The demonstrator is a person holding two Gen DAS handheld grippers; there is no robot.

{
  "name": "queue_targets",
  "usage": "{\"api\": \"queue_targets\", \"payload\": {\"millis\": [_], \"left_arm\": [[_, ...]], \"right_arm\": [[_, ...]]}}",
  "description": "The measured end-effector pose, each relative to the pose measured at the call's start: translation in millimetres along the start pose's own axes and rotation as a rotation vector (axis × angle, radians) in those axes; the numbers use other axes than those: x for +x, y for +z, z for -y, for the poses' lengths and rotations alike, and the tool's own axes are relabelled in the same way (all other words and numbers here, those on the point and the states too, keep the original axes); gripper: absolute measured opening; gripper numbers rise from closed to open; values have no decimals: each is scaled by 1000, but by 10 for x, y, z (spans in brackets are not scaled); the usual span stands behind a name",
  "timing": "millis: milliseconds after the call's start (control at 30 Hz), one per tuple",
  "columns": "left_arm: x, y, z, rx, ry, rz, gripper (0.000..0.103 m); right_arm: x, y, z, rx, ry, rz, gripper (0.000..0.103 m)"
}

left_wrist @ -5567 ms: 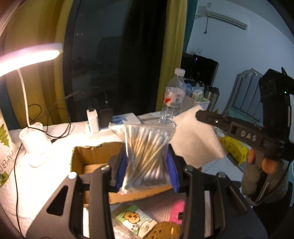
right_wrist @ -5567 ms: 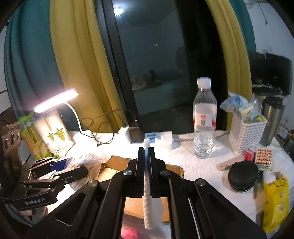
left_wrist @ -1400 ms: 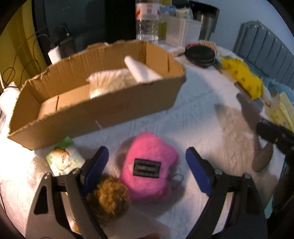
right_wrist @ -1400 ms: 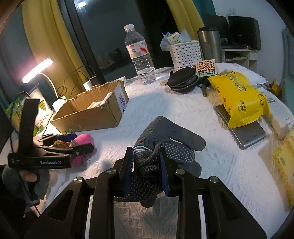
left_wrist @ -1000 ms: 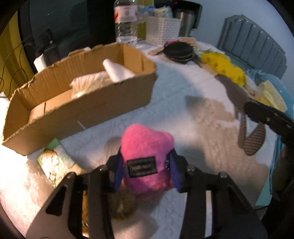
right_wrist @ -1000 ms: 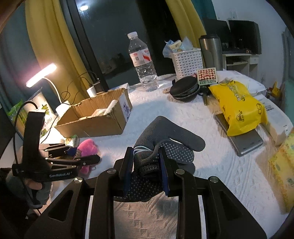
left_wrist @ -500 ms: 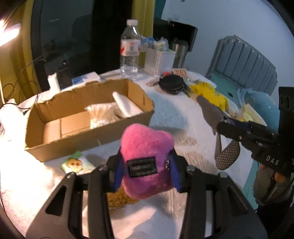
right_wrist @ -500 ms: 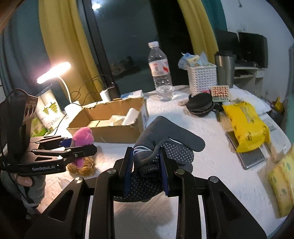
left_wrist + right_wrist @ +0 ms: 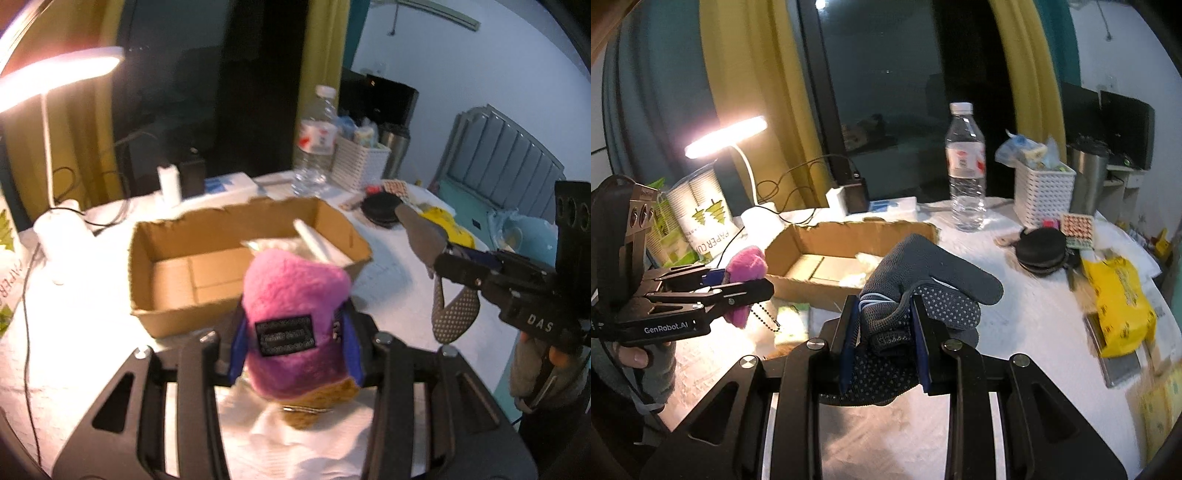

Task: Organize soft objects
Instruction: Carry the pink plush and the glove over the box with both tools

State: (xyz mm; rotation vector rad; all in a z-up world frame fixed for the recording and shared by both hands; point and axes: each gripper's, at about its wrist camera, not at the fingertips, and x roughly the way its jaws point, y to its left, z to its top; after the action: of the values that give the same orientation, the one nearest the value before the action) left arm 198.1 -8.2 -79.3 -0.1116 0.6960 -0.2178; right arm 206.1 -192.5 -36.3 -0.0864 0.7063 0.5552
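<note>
My left gripper (image 9: 293, 343) is shut on a pink plush toy (image 9: 291, 314) with a black label, held in the air just in front of the open cardboard box (image 9: 166, 310). The toy also shows in the right wrist view (image 9: 746, 266), with a bead chain hanging below it. My right gripper (image 9: 886, 343) is shut on a grey dotted glove (image 9: 923, 288), held above the table in front of the box (image 9: 812, 288). The box holds a white bag and a white roll (image 9: 317, 247). A brown fuzzy object (image 9: 321, 402) lies under the left gripper.
A lit desk lamp (image 9: 727, 136), a paper cup pack (image 9: 701, 218) and cables stand at left. A water bottle (image 9: 966, 166), white basket (image 9: 1043, 195), black round case (image 9: 1043, 251) and yellow bag (image 9: 1119, 306) lie at right. A small green packet (image 9: 792, 321) lies before the box.
My left gripper closed on the pink toy, lifted it off the table and brought it up near the box. My right gripper rose with the glove and came nearer the box.
</note>
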Motion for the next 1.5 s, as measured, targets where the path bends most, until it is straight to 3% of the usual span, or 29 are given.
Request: {"api": "queue_targets", "payload": {"millis": [667, 1500], "left_arm": [[-39, 325, -618, -39, 71, 77, 44], [825, 370, -812, -96, 78, -54, 45]], "right_arm": [[550, 522, -405, -83, 55, -3, 29], [1345, 673, -353, -85, 148, -78, 29]]}}
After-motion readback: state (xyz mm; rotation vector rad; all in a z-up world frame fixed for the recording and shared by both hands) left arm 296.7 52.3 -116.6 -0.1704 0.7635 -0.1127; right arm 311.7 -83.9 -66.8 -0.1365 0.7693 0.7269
